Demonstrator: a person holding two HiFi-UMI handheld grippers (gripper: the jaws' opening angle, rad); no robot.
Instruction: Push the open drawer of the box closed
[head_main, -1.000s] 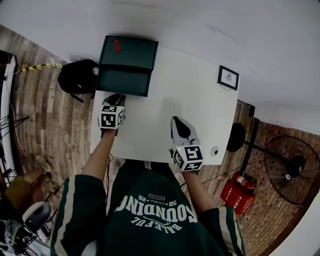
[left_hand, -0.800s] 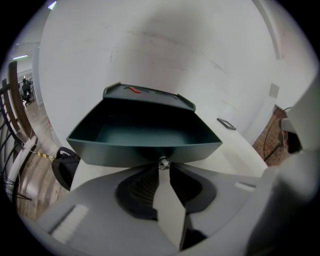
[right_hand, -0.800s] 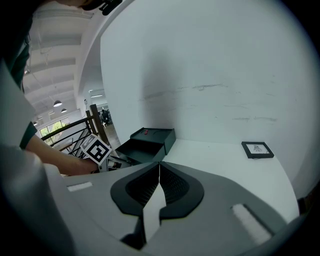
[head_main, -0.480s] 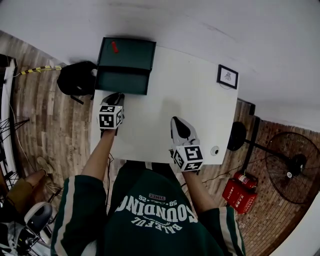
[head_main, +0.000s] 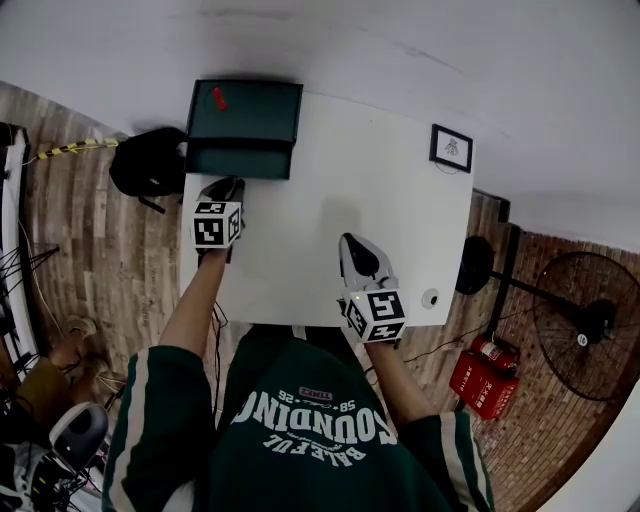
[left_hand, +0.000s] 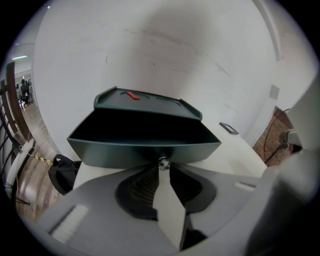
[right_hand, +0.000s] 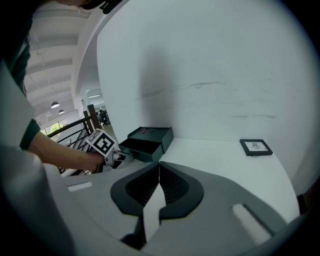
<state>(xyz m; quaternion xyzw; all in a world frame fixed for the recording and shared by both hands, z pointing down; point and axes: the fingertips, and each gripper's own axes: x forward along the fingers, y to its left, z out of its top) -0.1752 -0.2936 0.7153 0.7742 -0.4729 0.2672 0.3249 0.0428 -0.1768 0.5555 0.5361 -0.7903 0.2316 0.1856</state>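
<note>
The left gripper (head_main: 228, 186), its fingertips pinching the knob (left_hand: 162, 161), has advanced toward twelve o'clock. The drawer (head_main: 238, 160) of the green box (head_main: 245, 110), at the table (head_main: 380, 200)'s eleven o'clock corner, juts out less, so closing seems underway. The right gripper (head_main: 357, 245) idles with its jaws pressed together.

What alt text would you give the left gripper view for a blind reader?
The left gripper pinches the small knob on an open dark green drawer; a red object lies on the box above.

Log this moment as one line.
drawer: partly open | left gripper: shut on knob | right gripper: shut, empty, over table
</note>
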